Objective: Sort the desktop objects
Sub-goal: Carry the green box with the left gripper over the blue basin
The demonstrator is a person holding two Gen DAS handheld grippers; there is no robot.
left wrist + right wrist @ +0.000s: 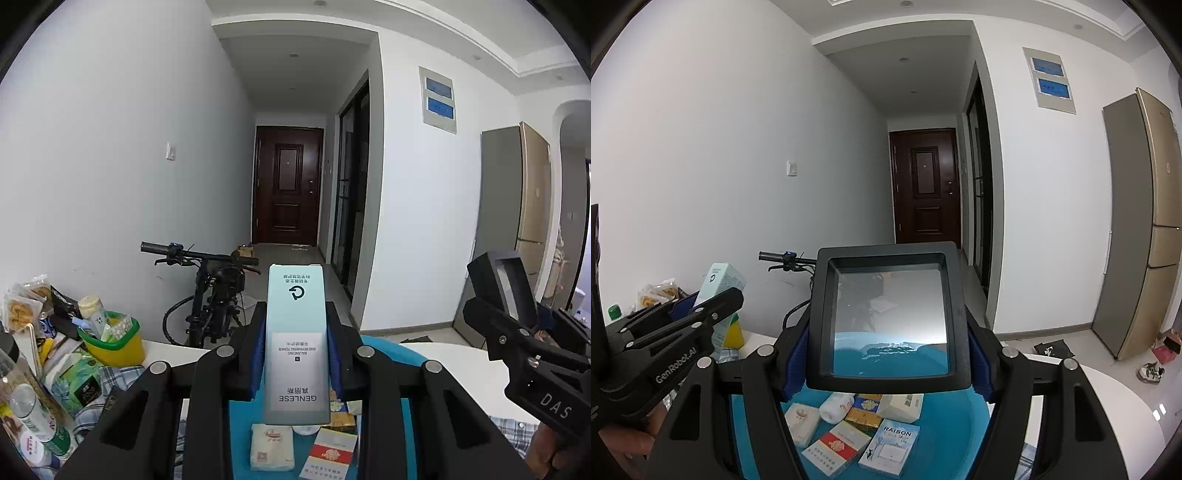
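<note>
A pale green toner box is being held upright between the blue pads of the left gripper, above a blue basin. A black-framed magnifier is being clamped across its frame by the right gripper, over the same basin, where cigarette packs and small boxes are already lying. The tall box is being gripped low, so it could tip or slip; the magnifier's lens could be knocked against the packs if released carelessly.

White walls, dark door, fridge
</note>
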